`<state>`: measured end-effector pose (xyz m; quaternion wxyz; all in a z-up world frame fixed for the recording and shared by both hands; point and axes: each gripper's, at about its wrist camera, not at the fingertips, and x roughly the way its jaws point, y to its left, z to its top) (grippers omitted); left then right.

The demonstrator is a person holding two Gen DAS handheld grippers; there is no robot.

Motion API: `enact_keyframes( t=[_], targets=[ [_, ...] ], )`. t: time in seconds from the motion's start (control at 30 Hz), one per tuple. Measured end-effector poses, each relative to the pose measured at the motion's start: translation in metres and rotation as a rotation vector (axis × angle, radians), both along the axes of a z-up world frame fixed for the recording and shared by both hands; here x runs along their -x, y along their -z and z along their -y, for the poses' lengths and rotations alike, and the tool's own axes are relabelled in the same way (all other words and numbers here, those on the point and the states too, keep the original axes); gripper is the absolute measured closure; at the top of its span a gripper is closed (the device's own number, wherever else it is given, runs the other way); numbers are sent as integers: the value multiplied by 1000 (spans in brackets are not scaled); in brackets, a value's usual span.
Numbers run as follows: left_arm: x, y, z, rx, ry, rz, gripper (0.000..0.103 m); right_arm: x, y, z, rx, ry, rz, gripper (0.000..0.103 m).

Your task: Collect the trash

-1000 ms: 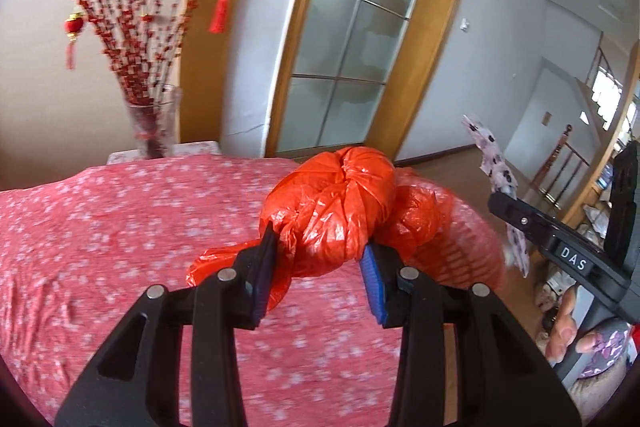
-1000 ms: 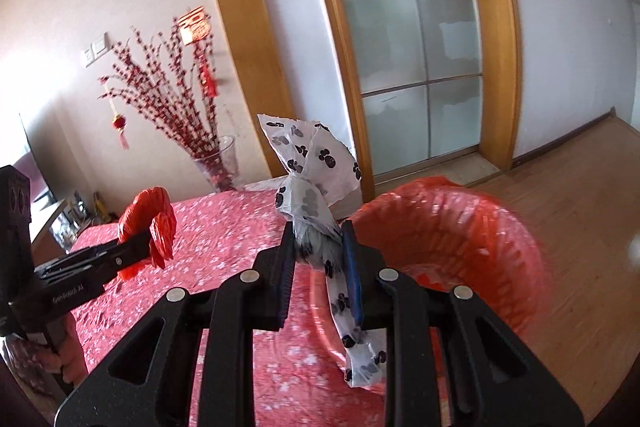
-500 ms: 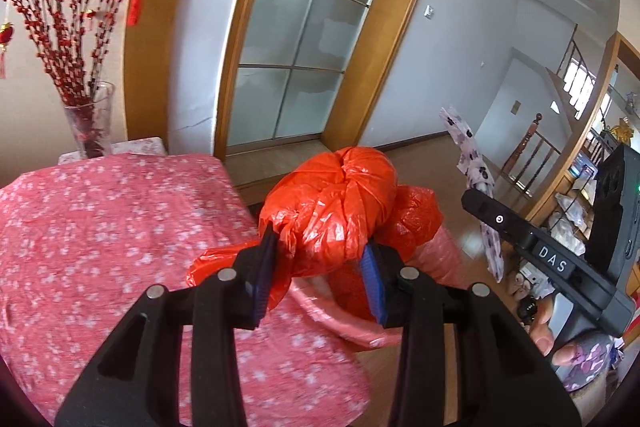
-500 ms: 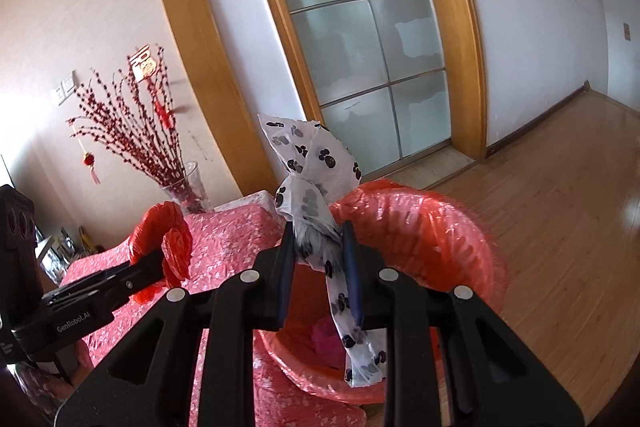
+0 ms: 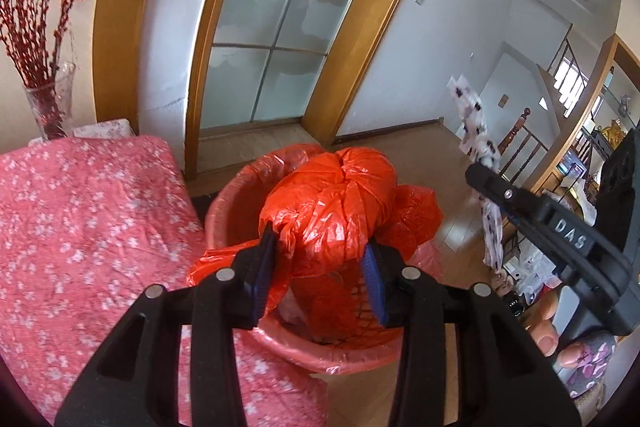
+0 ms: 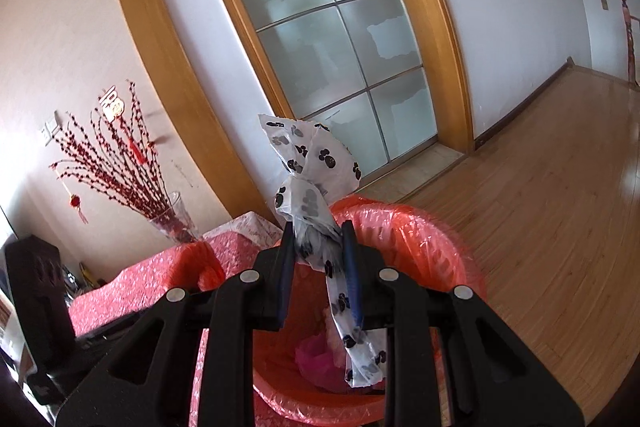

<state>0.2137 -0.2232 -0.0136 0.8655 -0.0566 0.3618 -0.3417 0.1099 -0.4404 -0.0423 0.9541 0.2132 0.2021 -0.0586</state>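
Observation:
My left gripper is shut on a knotted orange plastic bag, held over the mouth of a red bin lined with a red bag. In the right wrist view my right gripper is shut on a white paw-print bag, whose tail hangs down into the same red bin. Pink trash lies at the bin's bottom. The right gripper with the paw-print bag also shows at the right of the left wrist view.
A table with a pink flowered cloth stands left of the bin. A glass vase of red branches sits at its far end. Behind are a frosted glass door and wooden floor. A person's fingers show at lower right.
Both grippers have moved off the table toward the bin, still holding their bags. The bin, first seen behind the orange bag, now lies right under both. The right gripper has rolled.

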Motion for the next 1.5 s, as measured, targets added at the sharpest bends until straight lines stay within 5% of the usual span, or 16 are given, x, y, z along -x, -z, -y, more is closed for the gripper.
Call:
enact_keyframes(
  t=[0.13, 0.33, 0.5, 0.6, 0.77, 1.2, 1.5],
  targets=[
    [-8, 12, 11, -8, -6, -30, 57, -6, 5, 8, -22, 11, -12, 78],
    [-16, 28, 14, -44, -30, -62, 44, -12, 13, 13, -48, 27, -32, 59],
    [-16, 31, -1, -67, -59, -54, 43, -6, 13, 10, -35, 43, -42, 51],
    [-8, 26, -14, -89, -81, -14, 38, 5, 9, -1, 28, 69, -32, 39],
    [24, 11, -54, -128, -152, 111, 27, 37, -7, -38, 192, 121, 38, 4],
    [136, -25, -170, -227, -504, 351, 5, 103, -9, -137, 356, 156, 55, 2],
    [181, -15, -210, -235, -597, 345, 5, 130, 5, -179, 386, 140, 24, 2]
  ],
)
